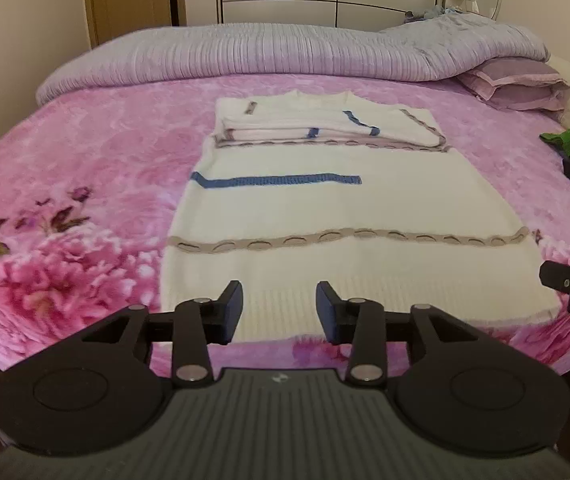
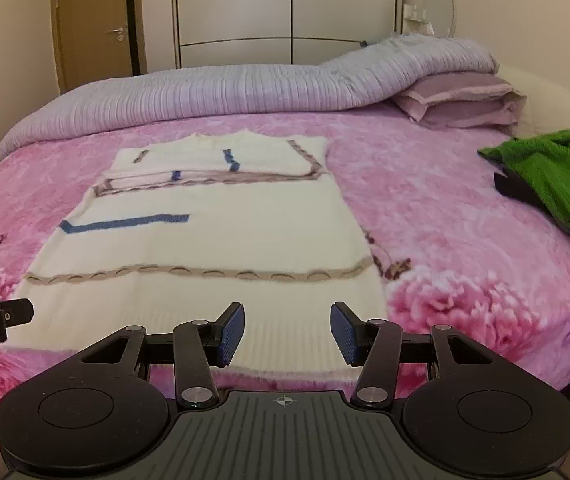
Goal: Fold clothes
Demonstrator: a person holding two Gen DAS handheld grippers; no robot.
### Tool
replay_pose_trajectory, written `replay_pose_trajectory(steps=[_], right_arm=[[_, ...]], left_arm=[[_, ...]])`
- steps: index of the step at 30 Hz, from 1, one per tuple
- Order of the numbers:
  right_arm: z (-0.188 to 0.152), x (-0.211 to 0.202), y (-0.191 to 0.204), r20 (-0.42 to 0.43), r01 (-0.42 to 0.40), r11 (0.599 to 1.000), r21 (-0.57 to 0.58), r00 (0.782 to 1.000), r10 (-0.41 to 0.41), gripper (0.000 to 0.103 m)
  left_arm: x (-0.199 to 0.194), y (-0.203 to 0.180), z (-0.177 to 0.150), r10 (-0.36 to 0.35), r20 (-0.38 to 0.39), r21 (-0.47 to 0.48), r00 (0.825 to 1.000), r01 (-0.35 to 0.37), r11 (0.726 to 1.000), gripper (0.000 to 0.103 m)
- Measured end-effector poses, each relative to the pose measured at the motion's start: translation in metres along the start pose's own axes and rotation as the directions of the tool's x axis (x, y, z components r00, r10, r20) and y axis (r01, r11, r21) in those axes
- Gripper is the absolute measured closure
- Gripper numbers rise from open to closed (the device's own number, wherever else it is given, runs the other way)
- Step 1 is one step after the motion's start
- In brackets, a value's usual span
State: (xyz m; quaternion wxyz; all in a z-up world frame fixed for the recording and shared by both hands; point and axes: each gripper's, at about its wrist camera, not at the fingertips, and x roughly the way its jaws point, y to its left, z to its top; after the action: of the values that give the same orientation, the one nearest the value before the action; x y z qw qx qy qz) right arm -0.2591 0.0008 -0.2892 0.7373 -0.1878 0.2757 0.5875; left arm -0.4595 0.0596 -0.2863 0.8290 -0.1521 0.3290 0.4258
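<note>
A white knit sweater with blue and beige stripes lies flat on the pink floral bedspread, its sleeves folded across the chest at the far end. It also shows in the right wrist view. My left gripper is open and empty, just above the sweater's near hem. My right gripper is open and empty above the hem's right part. The right gripper's tip shows at the right edge of the left wrist view; the left one shows at the left edge of the right wrist view.
A lilac ribbed duvet is rolled along the far side of the bed, over purple pillows. A green knit garment lies on a dark item at the bed's right. A wardrobe and door stand behind.
</note>
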Motion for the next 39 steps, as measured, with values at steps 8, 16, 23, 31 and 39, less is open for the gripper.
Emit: replay_pose_trajectory(steps=[8,16,23,31,39], right_arm=[[-0.021,-0.009,-0.004,-0.071,-0.043,0.995,0.089,0.996,0.050,0.051],[-0.028,-0.026,0.004,-0.053,-0.028,0.998,0.060,0.998,0.031,0.051],[-0.030,-0.037,0.007,-0.038,-0.034,0.998,0.054,0.999,0.037,0.051],[-0.031,-0.048,0.011,-0.016,-0.043,0.998,0.040,0.999,0.044,0.051],[-0.031,-0.053,0.014,-0.005,-0.046,0.999,0.028,0.999,0.046,0.051]], left_arm=[[-0.009,-0.009,-0.025,-0.014,-0.049,0.028,0.999,0.015,1.000,0.064],[-0.033,-0.013,-0.029,-0.024,-0.014,0.034,1.000,0.024,0.999,0.061],[-0.048,-0.017,-0.033,-0.026,0.008,0.043,1.000,0.026,0.999,0.059],[-0.058,-0.018,-0.036,-0.029,0.027,0.051,0.999,0.028,0.998,0.059],[-0.062,-0.016,-0.037,-0.036,0.036,0.050,0.999,0.034,0.998,0.059]])
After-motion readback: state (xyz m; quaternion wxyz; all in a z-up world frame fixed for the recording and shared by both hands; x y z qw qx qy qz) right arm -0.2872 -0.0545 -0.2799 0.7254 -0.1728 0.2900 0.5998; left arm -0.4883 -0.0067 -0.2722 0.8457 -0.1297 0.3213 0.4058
